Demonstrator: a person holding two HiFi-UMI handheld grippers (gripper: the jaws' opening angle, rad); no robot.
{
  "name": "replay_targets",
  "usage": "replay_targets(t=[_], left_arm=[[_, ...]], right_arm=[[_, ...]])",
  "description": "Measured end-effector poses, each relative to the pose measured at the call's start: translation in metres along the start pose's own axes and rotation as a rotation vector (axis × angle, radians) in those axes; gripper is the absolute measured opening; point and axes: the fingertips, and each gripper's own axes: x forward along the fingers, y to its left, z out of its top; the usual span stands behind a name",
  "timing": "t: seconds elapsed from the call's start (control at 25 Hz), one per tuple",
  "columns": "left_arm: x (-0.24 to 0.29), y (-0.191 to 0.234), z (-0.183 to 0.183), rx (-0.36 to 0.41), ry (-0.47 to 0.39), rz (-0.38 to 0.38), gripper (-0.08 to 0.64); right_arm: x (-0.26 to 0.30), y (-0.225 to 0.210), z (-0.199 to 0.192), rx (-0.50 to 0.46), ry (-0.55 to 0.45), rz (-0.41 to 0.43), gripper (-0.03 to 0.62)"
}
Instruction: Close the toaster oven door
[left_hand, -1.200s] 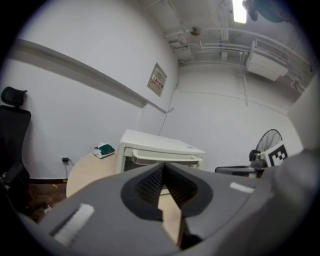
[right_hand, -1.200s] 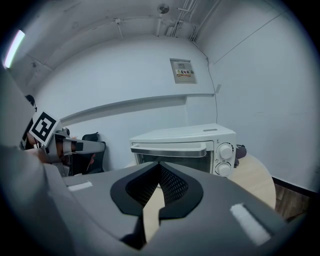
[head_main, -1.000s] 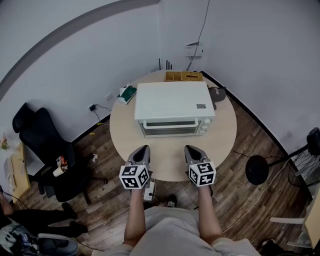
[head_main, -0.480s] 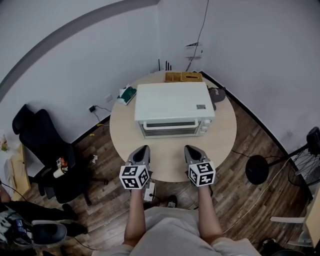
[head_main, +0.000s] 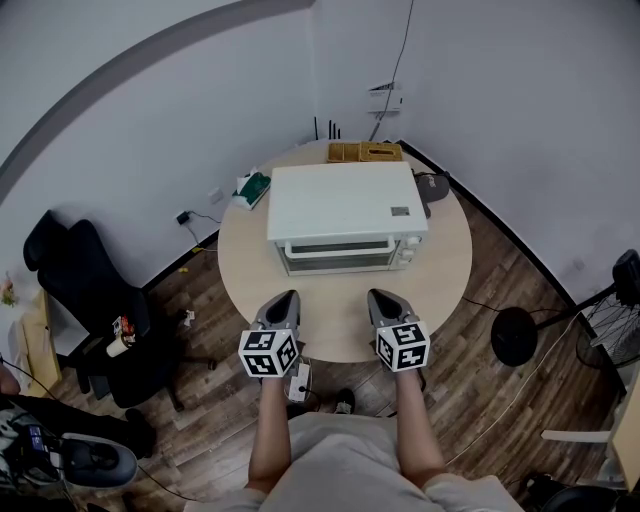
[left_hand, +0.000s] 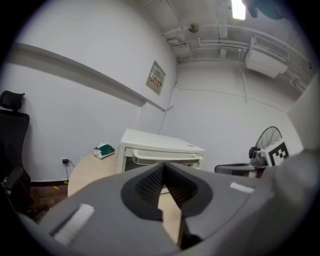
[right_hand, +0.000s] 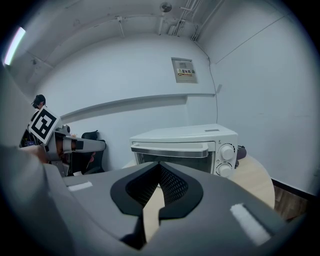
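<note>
Two sets of fingers (head_main: 285, 304) short of toaster oven (head_main: 345, 202)

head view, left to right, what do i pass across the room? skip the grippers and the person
black office chair → green packet → toaster oven → dark object by the table's right edge → round black stand base on the floor

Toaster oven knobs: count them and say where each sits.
2. Both round white knobs are on the front of the white toaster oven, right of its door: the upper knob, and the lower knob directly beneath. No others show.
</note>
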Motion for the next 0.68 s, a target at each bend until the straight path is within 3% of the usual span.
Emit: replay_targets(t=[0.68], left_arm=[[0.0007,-0.0025,0.0033,0.048,0.017,-0.001,0.058]], right_arm=[[0.0014,0.0038,-0.0005,-0.013,0.012,0.011,0.0]])
